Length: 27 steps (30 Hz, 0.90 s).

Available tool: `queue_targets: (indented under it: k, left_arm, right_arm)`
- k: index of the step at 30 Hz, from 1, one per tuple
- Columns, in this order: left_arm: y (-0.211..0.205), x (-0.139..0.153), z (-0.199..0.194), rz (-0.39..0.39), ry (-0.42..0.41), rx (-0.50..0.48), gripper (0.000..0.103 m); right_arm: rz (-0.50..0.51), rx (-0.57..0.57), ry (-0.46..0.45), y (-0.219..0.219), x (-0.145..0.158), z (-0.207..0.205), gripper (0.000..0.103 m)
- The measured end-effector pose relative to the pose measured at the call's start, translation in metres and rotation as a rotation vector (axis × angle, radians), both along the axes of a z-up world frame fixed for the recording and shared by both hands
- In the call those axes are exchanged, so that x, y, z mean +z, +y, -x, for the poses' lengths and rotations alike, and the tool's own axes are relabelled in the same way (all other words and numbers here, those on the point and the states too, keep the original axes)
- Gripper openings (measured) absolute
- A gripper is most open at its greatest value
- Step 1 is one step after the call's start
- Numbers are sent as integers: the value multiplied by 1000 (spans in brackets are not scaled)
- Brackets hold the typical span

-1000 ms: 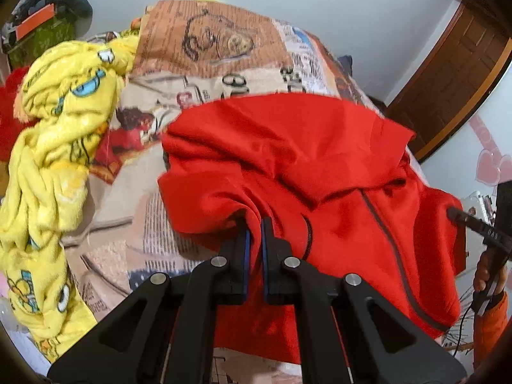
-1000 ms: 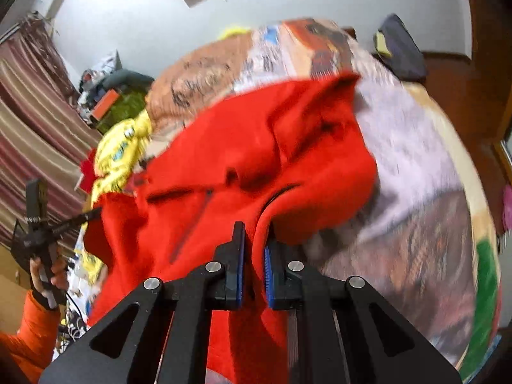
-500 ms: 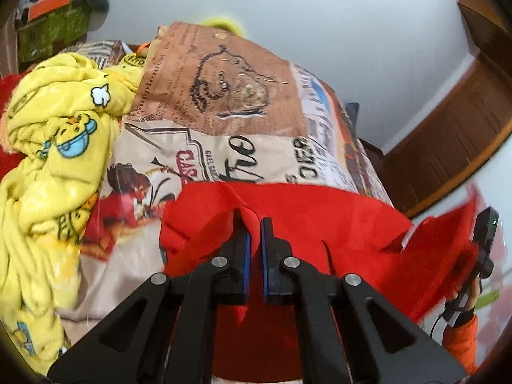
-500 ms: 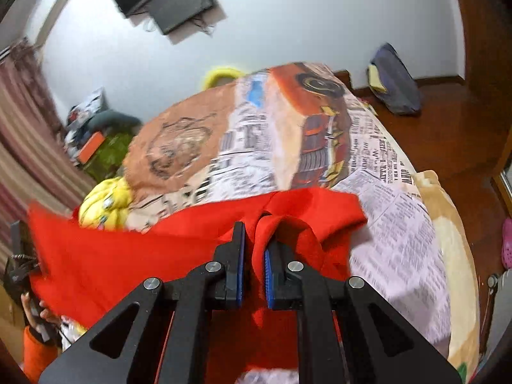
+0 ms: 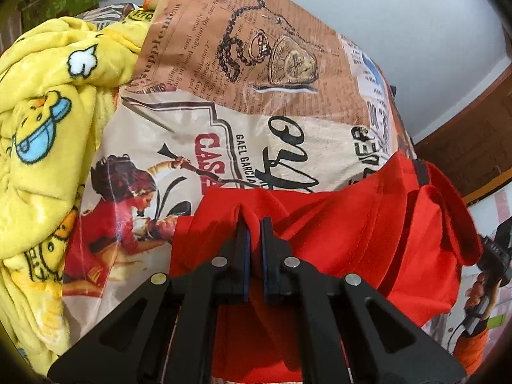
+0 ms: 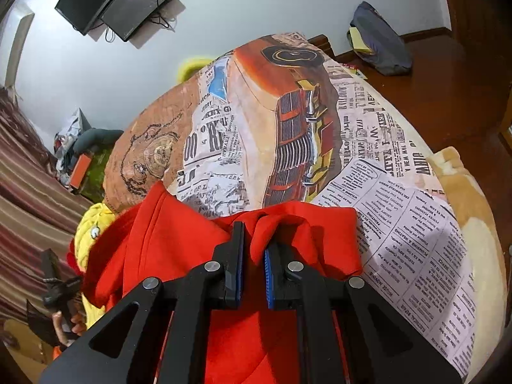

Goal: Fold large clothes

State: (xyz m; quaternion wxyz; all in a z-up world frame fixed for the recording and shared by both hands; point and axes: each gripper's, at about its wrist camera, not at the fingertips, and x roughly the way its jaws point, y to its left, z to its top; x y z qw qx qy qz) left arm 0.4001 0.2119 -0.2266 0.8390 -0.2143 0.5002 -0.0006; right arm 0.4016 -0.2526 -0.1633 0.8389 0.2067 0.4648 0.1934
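Note:
A large red hooded garment (image 5: 352,233) hangs stretched between my two grippers above the printed bedspread (image 5: 249,102). My left gripper (image 5: 252,227) is shut on a pinch of its red edge. In the right wrist view the same red garment (image 6: 166,243) runs off to the left, and my right gripper (image 6: 254,233) is shut on a bunched fold of it. At the far right of the left wrist view the other gripper (image 5: 492,256) shows with a hand in an orange sleeve. The garment's lower part is hidden under the gripper bodies.
A crumpled yellow cartoon blanket (image 5: 41,147) lies along the bed's left side. The bedspread (image 6: 288,121) reaches back to the white wall. A dark bag (image 6: 377,41) sits on the wooden floor, a screen (image 6: 112,3) hangs on the wall, and striped curtains (image 6: 28,192) hang at left.
Both grippers have drawn the red garment back toward the near edge of the bed. It covered much of the bedspread before; now only its top edge lies ahead of the fingers.

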Motion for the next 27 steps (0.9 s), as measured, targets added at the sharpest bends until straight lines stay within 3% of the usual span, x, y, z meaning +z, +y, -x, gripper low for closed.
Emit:
queue_targets:
  k: [3, 5, 7, 9, 11, 15, 20, 27]
  left_arm:
    - [0, 8, 3, -6, 7, -14, 7]
    - [-2, 23, 6, -56, -19, -15, 14]
    - [-2, 47, 14, -137, -72, -8, 44]
    - [2, 72, 25, -187, -146, 16, 56]
    - [4, 84, 30, -220, -158, 24, 56]
    - [2, 85, 42, -256, -150, 3, 56]
    - [-16, 54, 48, -255, -67, -66, 56]
    - [-40, -8, 50, -285, 60, -127, 56]
  right_arm:
    - [-17, -14, 8, -7, 8, 0, 10]
    - [-37, 7, 5, -9, 20, 3, 12]
    - [-35, 13, -22, -10, 33, 6, 13]
    - [6, -35, -95, -18, 55, 14, 14]
    - [63, -83, -154, -25, 71, 20, 16]
    - [144, -80, -171, -27, 83, 32, 23]
    - [235, 33, -154, -1, 67, 51, 31]
    - [312, 145, -121, 34, 29, 73, 62]
